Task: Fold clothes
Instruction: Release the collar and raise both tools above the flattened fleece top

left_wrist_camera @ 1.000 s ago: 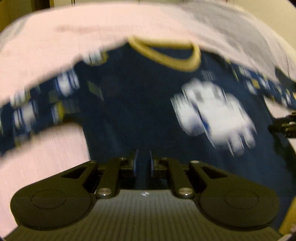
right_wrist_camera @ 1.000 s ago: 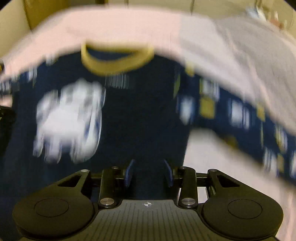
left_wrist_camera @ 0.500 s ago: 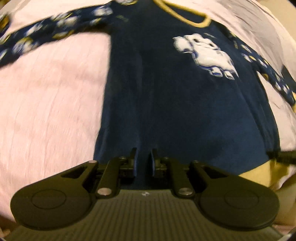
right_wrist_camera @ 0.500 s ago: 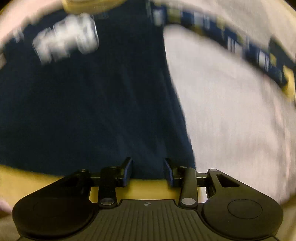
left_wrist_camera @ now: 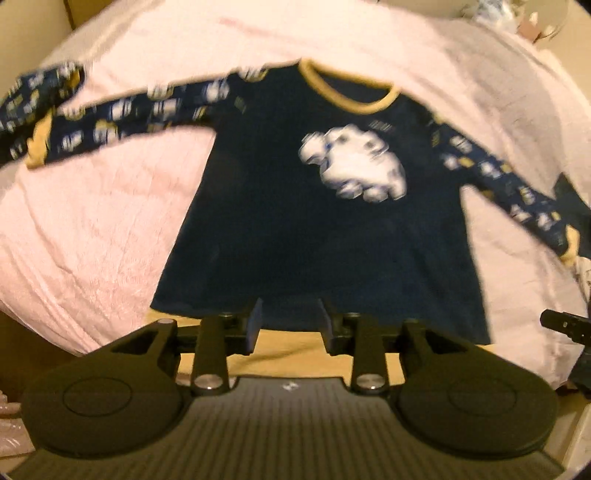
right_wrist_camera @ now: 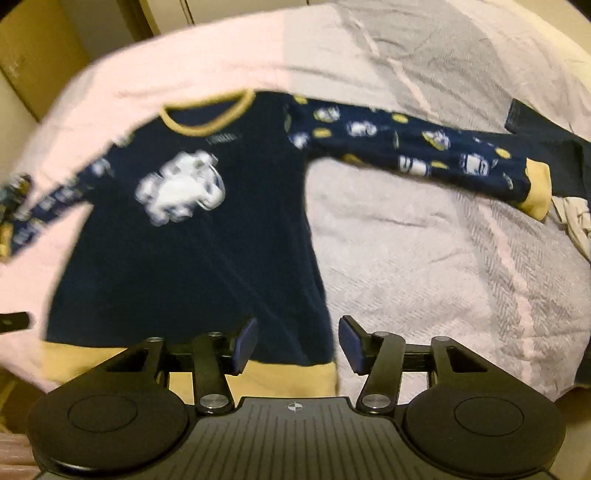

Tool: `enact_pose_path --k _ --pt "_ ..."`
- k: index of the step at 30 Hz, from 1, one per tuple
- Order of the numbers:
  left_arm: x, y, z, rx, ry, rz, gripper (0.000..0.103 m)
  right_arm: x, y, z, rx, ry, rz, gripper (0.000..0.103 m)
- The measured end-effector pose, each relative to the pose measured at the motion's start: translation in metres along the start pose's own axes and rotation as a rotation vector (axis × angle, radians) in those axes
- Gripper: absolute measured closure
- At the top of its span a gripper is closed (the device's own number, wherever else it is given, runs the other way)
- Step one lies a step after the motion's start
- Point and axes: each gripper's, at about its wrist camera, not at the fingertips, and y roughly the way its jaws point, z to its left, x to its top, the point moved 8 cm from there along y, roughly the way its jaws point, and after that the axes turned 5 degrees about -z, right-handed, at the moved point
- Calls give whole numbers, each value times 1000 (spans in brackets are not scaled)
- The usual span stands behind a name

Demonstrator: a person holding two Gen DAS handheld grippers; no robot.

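Observation:
A navy long-sleeved shirt [left_wrist_camera: 295, 221] lies spread face up on the pink bedspread [left_wrist_camera: 92, 240], with a yellow collar, yellow hem [left_wrist_camera: 288, 350] and a white print [left_wrist_camera: 354, 166] on the chest. Both patterned sleeves stretch out sideways. My left gripper [left_wrist_camera: 290, 321] hovers above the hem's left part, jaws opening, with nothing pinched. My right gripper [right_wrist_camera: 297, 343] hovers over the shirt's right bottom corner [right_wrist_camera: 325, 373], jaws opening wider, also gripping nothing. The right sleeve's yellow cuff [right_wrist_camera: 535, 192] lies far right.
A dark garment [right_wrist_camera: 546, 147] and a crumpled pale cloth [right_wrist_camera: 576, 221] lie past the right cuff. The near bed edge runs just under the hem. Wooden furniture [right_wrist_camera: 33, 55] stands beyond the bed's far left corner. Small clutter [left_wrist_camera: 517, 18] sits at the far right.
Both grippers were shut on the shirt's bottom edge; they drew it back flat, then let go, opened and rose away. The whole shirt now shows spread on the bed.

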Motion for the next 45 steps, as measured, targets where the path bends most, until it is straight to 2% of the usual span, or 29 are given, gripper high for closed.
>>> enact_pose_path --k 3,6,16,26,45 --pt "-6 -29 -17 9 5 -40 70 -2 -33 1 11 -38 2 42" --pt "-17 -53 -27 33 -2 -64 68 -10 -56 1 -25 -88 -33 41" --pt "-48 -103 -44 108 13 -106 63 -51 -81 17 25 -166 -16 41" --pt "-67 -120 -54 117 31 -108 61 -67 -99 16 19 -183 -13 41" --pt "-71 -128 -76 77 91 -113 60 -69 -126 -3 -29 -126 -63 41"
